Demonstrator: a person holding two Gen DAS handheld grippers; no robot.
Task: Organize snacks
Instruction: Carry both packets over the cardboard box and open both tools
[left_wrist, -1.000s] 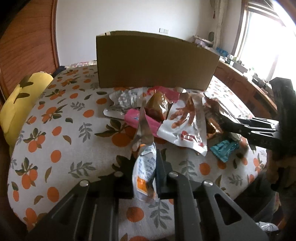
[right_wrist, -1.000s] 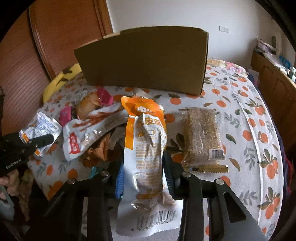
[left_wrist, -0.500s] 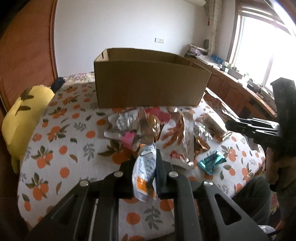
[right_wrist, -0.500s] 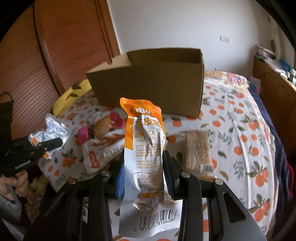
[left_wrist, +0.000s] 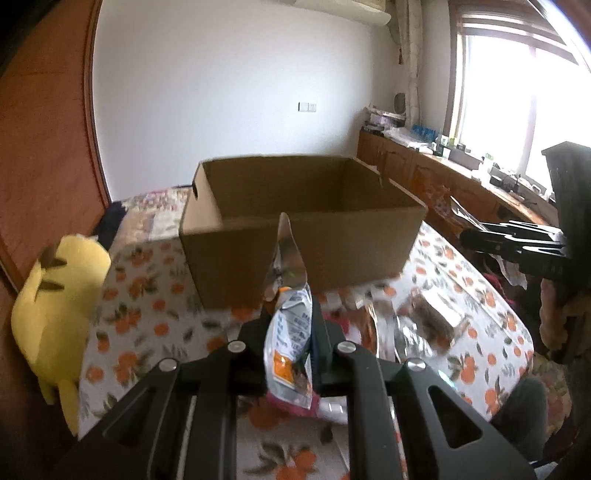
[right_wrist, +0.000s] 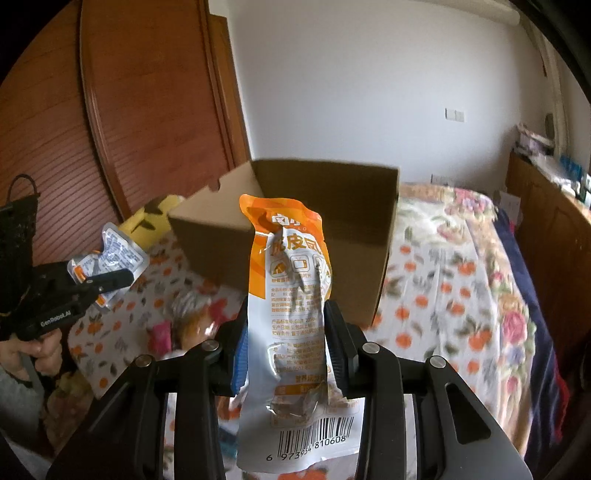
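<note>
Snacks in hand: an orange-and-white pouch (right_wrist: 291, 328) stands upright in the middle of the right wrist view; a small silver-and-white packet (left_wrist: 290, 332) stands on edge at the centre of the left wrist view.
Right tool (right_wrist: 286, 332): clenched on the orange-and-white pouch at mid-height, barcode end hanging below the pads, orange top above them.
Left tool (left_wrist: 288, 332): clamped on the small packet, its foil tip sticking up in front of the box wall; it also appears at the left edge of the right wrist view, with a hand (right_wrist: 37, 350) on its grip.
Cardboard box (left_wrist: 303, 221): open-topped, beyond both tools, centre of each view; its inside shows only bare cardboard walls.
Loose snacks (left_wrist: 424, 325): blurred wrappers lie in front of the box, lower right of the left wrist view.
Surface: a cloth printed with oranges (left_wrist: 147, 314) carries the box and wrappers.
Yellow plush (left_wrist: 55, 314): at the left edge, beside the cloth.
Background: wooden panelling (right_wrist: 129, 110) upper left, bright window (left_wrist: 517, 92) upper right.
</note>
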